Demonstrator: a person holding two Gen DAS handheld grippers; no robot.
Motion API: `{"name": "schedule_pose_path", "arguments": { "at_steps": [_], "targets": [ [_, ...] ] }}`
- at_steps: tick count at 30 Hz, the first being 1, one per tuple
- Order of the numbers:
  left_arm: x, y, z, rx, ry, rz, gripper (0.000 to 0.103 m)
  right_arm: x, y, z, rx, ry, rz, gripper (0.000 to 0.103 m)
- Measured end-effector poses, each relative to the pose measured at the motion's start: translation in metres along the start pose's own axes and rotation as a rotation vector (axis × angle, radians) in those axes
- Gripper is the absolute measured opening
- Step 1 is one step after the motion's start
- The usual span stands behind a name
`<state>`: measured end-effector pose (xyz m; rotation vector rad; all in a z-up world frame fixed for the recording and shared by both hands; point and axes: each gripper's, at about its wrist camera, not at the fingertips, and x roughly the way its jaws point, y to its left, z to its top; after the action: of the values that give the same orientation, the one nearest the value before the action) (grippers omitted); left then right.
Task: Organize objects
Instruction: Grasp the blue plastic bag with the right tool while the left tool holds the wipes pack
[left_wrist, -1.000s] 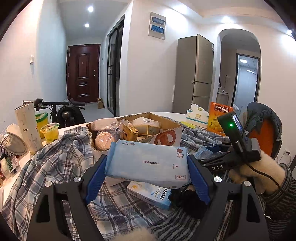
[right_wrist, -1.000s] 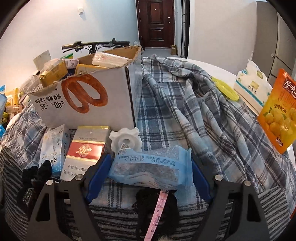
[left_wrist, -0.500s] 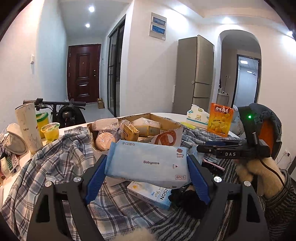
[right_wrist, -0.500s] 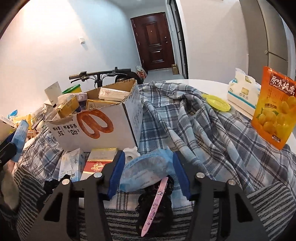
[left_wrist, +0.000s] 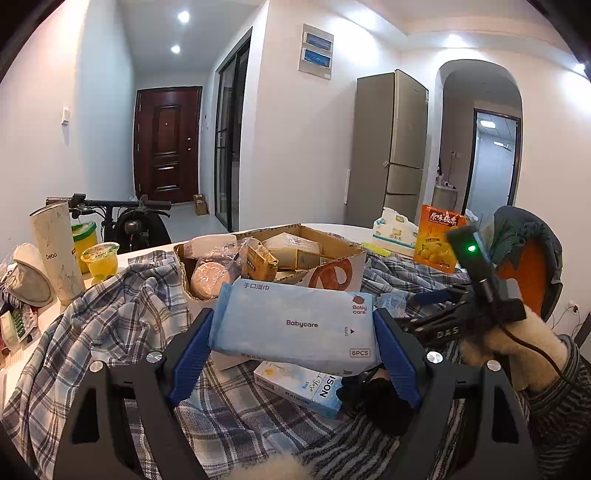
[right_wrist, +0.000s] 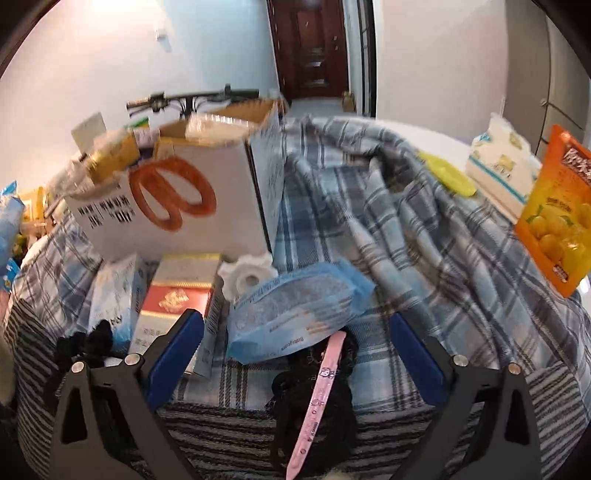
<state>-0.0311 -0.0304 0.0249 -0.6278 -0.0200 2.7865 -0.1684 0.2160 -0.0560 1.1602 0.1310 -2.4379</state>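
My left gripper (left_wrist: 293, 334) is shut on a light-blue Babycare wipes pack (left_wrist: 288, 306) and holds it level, in front of the open cardboard box (left_wrist: 332, 247) full of packets. My right gripper (right_wrist: 295, 319) points down at the plaid cloth (right_wrist: 406, 240), and its jaws are opening wide. A small blue packet (right_wrist: 295, 306) lies tilted between them on the cloth, clear of both blue pads. In the left wrist view the right gripper (left_wrist: 432, 299) shows side-on at the right, held by a hand in a fuzzy sleeve.
A white knob (right_wrist: 245, 277), a red-and-white carton (right_wrist: 173, 299) and a RAISON box (right_wrist: 114, 291) lie before the box. A pink strap (right_wrist: 321, 387) lies on something black. An orange snack bag (right_wrist: 554, 214), tissue pack (right_wrist: 498, 173) and yellow lid (right_wrist: 447, 173) are right; a tall cup (left_wrist: 55, 254) is left.
The right jaws squeezed the blue packet, then sprang wide and let it go; it now lies tilted on the cloth. The left gripper and its wipes pack have not moved.
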Motion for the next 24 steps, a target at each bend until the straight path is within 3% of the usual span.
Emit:
{"name": "schedule_pose_path", "arguments": {
  "at_steps": [2,6,9,13,17,24],
  "targets": [
    [0.001,0.000,0.000,0.000,0.002,-0.004,0.085,0.002,0.003,0.002,-0.035,0.020,0.038,0.100],
    [0.003,0.001,-0.001,-0.003,0.009,-0.004,0.085,-0.005,0.023,-0.001,-0.284,0.066,0.107,0.100],
    [0.004,0.001,-0.001,0.001,0.010,-0.004,0.085,-0.011,0.018,0.000,-0.361,0.060,0.076,0.100],
    [0.004,0.000,-0.002,0.003,0.014,-0.004,0.085,-0.009,0.013,0.006,-0.382,0.052,0.108,0.100],
    [0.005,0.001,-0.003,-0.005,0.013,-0.004,0.085,-0.011,0.020,0.006,-0.560,-0.019,0.046,0.100],
    [0.007,-0.002,-0.003,0.000,0.017,-0.005,0.085,0.006,0.005,0.016,-0.506,0.053,0.187,0.100]
  ]
}}
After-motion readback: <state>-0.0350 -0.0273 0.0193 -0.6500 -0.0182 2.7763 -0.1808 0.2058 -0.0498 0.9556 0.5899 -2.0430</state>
